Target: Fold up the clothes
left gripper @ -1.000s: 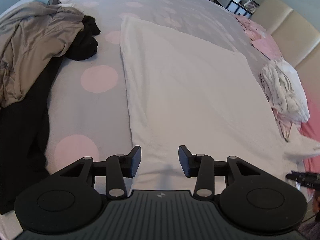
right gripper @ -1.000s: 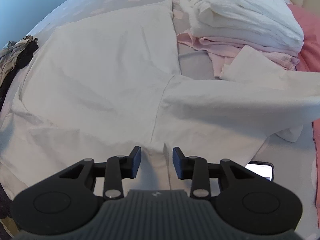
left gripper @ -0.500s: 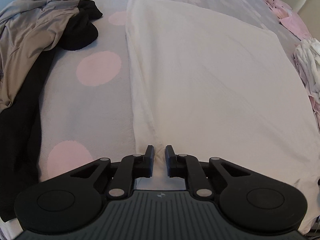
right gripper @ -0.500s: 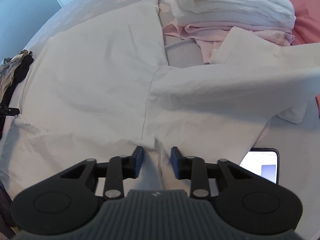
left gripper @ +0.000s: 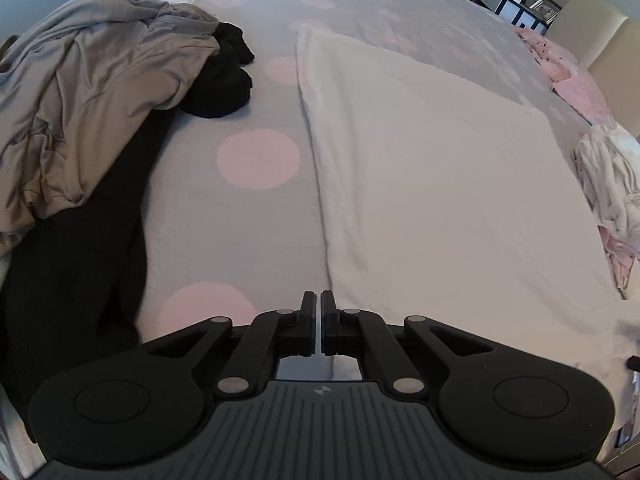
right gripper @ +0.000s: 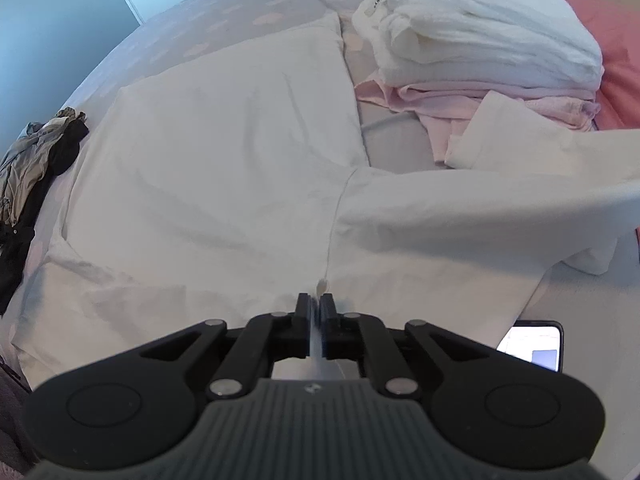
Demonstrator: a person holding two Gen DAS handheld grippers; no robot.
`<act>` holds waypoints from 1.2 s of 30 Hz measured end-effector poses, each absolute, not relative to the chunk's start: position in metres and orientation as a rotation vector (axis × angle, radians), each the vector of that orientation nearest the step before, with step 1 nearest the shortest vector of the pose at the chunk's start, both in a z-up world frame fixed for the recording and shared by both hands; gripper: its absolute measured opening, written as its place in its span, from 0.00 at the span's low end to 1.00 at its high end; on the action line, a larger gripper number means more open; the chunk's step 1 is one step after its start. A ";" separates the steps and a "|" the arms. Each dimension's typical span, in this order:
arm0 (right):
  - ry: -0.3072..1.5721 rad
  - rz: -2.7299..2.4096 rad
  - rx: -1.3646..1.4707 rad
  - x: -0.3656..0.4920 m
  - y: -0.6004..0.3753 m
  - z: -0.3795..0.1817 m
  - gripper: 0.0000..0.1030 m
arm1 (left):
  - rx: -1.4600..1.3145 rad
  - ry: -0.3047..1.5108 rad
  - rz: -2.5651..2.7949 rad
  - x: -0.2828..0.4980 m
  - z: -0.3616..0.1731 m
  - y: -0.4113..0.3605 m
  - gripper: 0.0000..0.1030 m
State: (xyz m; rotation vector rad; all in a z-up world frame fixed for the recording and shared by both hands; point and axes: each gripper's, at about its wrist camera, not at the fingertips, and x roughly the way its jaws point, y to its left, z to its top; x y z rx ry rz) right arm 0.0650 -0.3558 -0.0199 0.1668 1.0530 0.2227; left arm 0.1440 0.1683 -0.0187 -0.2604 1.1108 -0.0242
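- Left gripper (left gripper: 319, 300) clenched on white shirt (left gripper: 440, 184) edge; thin bite may slip on lifting.
- Right gripper (right gripper: 316, 304) just closed, pinching shoulder seam; sleeve (right gripper: 480, 208) could drag folded stack (right gripper: 480, 40).

Right tool (right gripper: 319, 305) pinching white shirt (right gripper: 224, 184) near its seam, jaws just closing, folded stack (right gripper: 480, 52) beyond
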 end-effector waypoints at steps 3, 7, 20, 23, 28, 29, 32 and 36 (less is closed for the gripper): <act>1.054 0.216 0.159 0.065 -0.354 -0.021 0.09 | -0.285 1.108 -0.035 0.150 -0.022 0.158 0.21; 1.041 0.219 0.148 0.064 -0.351 -0.018 0.31 | -0.250 1.167 -0.035 0.165 -0.036 0.140 0.21; 1.066 0.201 0.127 0.065 -0.359 -0.025 0.34 | -0.120 1.197 0.001 0.172 -0.056 0.117 0.09; 1.072 0.198 0.153 0.065 -0.364 -0.027 0.34 | -0.097 1.171 -0.017 0.165 -0.049 0.116 0.06; 1.111 0.205 0.193 0.066 -0.365 -0.038 0.32 | -0.116 1.142 -0.033 0.156 -0.039 0.124 0.06; 1.119 0.209 0.200 0.066 -0.363 -0.040 0.14 | -0.123 1.137 -0.035 0.155 -0.037 0.126 0.06; 1.070 0.226 0.190 0.063 -0.359 -0.026 0.05 | -0.135 1.122 -0.041 0.152 -0.029 0.135 0.05; 0.954 0.250 0.207 0.062 -0.356 0.001 0.05 | -0.157 1.116 0.003 0.151 -0.028 0.159 0.05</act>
